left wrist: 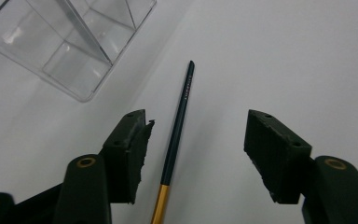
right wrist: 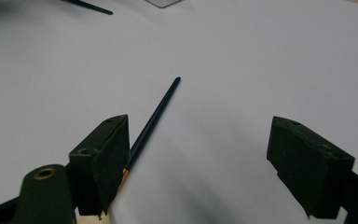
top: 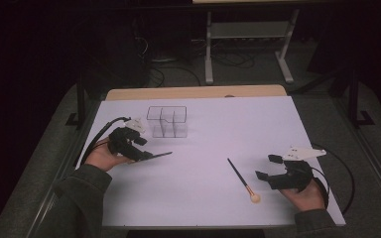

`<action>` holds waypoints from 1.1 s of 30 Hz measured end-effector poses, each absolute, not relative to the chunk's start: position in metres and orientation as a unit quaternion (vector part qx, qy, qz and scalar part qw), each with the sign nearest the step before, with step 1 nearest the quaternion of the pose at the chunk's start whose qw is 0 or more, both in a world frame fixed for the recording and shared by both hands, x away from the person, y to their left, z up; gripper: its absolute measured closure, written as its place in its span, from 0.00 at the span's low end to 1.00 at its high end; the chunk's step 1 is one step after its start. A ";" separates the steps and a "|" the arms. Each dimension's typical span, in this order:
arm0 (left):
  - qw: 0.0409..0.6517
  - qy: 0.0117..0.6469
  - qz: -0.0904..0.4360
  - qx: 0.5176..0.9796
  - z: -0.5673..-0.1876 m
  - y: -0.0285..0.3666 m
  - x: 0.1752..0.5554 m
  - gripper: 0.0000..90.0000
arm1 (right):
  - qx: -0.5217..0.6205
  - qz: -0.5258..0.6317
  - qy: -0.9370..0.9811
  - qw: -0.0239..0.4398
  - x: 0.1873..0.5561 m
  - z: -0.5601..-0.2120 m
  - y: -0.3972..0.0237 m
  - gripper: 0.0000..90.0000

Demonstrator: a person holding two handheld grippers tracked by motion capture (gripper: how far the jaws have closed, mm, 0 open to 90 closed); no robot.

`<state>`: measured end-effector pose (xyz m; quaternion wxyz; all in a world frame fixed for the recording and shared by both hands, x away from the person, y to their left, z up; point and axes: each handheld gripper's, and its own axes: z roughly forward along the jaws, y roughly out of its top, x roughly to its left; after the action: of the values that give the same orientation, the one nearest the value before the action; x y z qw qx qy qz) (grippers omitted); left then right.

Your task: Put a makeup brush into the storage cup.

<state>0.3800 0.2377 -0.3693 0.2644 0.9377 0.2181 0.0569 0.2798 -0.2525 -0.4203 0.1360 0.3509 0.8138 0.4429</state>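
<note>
A slim dark brush [left wrist: 179, 121] lies between the open jaws of the left gripper [left wrist: 196, 144], its dark handle running away from the camera across the white table [top: 218, 124] and its gold ferrule at the bottom edge of the left gripper view. Neither pad touches it: the brush lies nearer the left-hand jaw in that view, with clear white surface on either side. In the high view the brush's dark handle [top: 156, 156] sticks out to the right from the left gripper [top: 129, 144], which lies low at the table's left part.

Just beyond the left gripper sits a clear plastic organiser [top: 167, 121] with several compartments (its walls show close up in the left gripper view [left wrist: 65, 42]). It stands near the brush's far tip but apart from it, off to one side.

A second brush [top: 240, 179], dark-handled with a pale rounded head towards the near edge, lies on the table just left of the right gripper [top: 270, 167]. In the right gripper view this brush [right wrist: 154, 119] runs alongside the left-hand jaw, its gold ferrule passing behind that pad; the right gripper [right wrist: 198, 154] is released, jaws wide, nothing clamped.

Nothing lies across the bare white surface between the two brushes.
</note>
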 end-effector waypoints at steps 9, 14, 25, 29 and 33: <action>0.240 0.220 0.046 0.944 -0.378 0.234 0.391 0.51 | 0.348 0.444 0.815 0.132 0.280 -0.420 -0.252 0.24; 0.235 0.219 0.045 0.946 -0.383 0.230 0.395 0.56 | 0.346 0.446 0.815 0.133 0.280 -0.419 -0.252 0.24; 0.207 0.227 0.033 0.951 -0.398 0.221 0.404 0.64 | 0.343 0.446 0.817 0.128 0.280 -0.419 -0.252 0.24; 0.203 0.225 0.029 0.952 -0.400 0.219 0.406 0.68 | 0.343 0.447 0.816 0.129 0.280 -0.419 -0.253 0.24; 0.192 0.220 0.025 0.956 -0.404 0.220 0.409 0.70 | 0.342 0.447 0.817 0.129 0.280 -0.419 -0.253 0.24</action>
<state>0.4091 0.2200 -0.4038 0.1916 0.9562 0.2198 0.0250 0.2801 -0.2529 -0.4192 0.1286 0.3415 0.8165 0.4473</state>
